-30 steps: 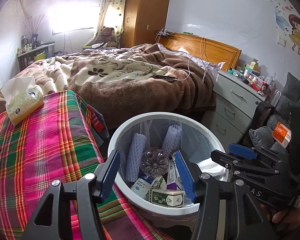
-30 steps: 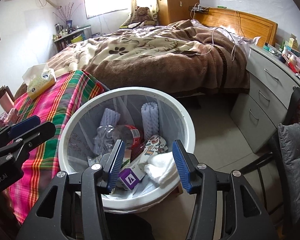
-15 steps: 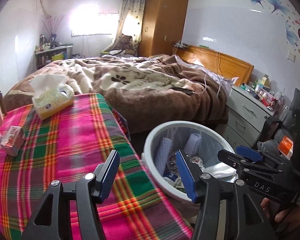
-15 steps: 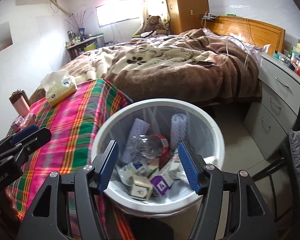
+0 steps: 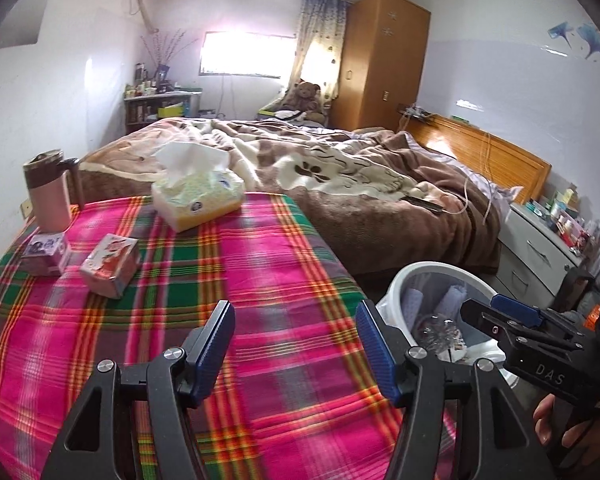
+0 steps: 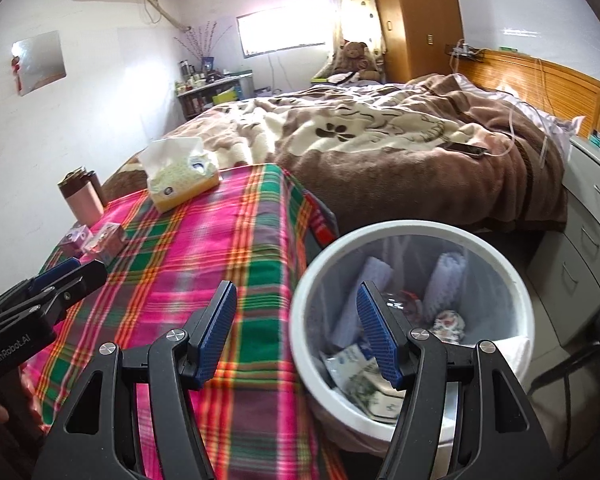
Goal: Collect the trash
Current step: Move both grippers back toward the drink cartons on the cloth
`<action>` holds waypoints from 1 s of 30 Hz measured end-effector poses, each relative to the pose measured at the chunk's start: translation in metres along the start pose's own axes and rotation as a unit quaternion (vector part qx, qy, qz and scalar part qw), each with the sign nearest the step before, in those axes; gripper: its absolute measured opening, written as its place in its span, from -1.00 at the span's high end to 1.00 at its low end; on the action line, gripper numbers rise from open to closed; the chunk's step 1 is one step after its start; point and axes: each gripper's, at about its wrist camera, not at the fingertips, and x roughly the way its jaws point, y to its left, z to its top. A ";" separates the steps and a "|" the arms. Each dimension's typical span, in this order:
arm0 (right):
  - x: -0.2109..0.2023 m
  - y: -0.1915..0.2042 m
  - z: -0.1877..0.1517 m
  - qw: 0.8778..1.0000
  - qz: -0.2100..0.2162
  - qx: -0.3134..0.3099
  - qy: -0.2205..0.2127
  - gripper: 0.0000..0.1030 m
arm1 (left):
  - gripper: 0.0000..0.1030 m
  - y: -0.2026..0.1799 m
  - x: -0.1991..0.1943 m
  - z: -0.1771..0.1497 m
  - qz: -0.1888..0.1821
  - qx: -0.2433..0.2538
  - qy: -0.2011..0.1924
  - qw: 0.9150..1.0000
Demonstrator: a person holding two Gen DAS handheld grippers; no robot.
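At the left of the left wrist view, a small purple carton [image 5: 46, 255] and a small red-and-white paper carton [image 5: 110, 266] lie on the bench with the pink-and-green plaid cloth [image 5: 236, 280]. They look light and soft, so squeeze them gently across the flat sides. In the middle, the left gripper [image 5: 296, 354] has empty jaws, still opening. At the lower right sits the round white trash bin [image 6: 416, 236], already partly full. The right gripper [image 6: 296, 336] stands wide and empty.

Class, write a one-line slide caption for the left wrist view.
Empty left claw opening above plaid tablecloth, two small cartons ahead, trash bin at right.
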 end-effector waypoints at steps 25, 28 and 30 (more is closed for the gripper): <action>0.072 0.131 0.024 0.994 0.087 -0.039 0.044 -0.29 | -0.26 0.193 -0.015 0.018 0.140 -0.079 -0.010 0.987; 0.084 0.149 0.026 0.993 0.089 -0.056 0.054 -0.30 | -0.26 0.215 -0.014 0.018 0.146 -0.091 -0.009 0.985; 0.091 0.158 0.027 0.992 0.095 -0.060 0.059 -0.30 | -0.27 0.228 -0.011 0.020 0.153 -0.097 -0.009 0.983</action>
